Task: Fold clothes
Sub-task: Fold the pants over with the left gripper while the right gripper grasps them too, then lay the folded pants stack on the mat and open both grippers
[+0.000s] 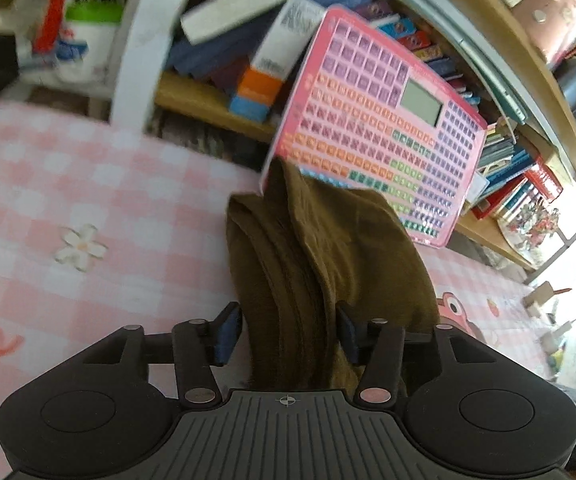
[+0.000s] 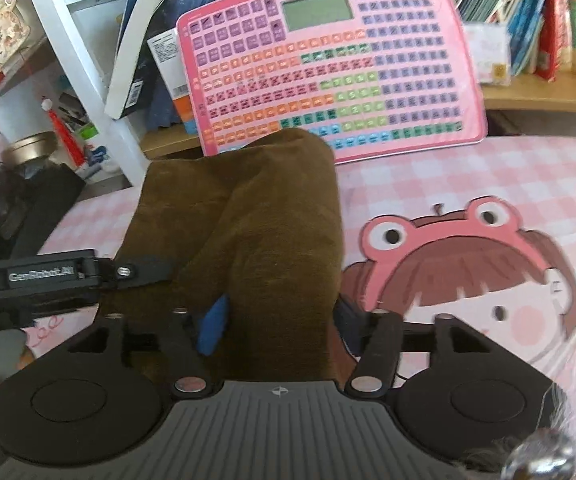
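An olive-brown garment lies bunched in thick folds on the pink checked cloth. My left gripper has its blue-padded fingers on either side of the garment's near end, with cloth filling the gap. In the right wrist view the same garment runs away from me, and my right gripper holds its near end between its fingers. The left gripper's black body shows at the left of that view, against the garment's left edge.
A pink toy keyboard tablet leans against a wooden bookshelf just behind the garment. A white shelf frame with books and jars stands at the left. A cartoon girl with a frog hat is printed on the cloth at the right.
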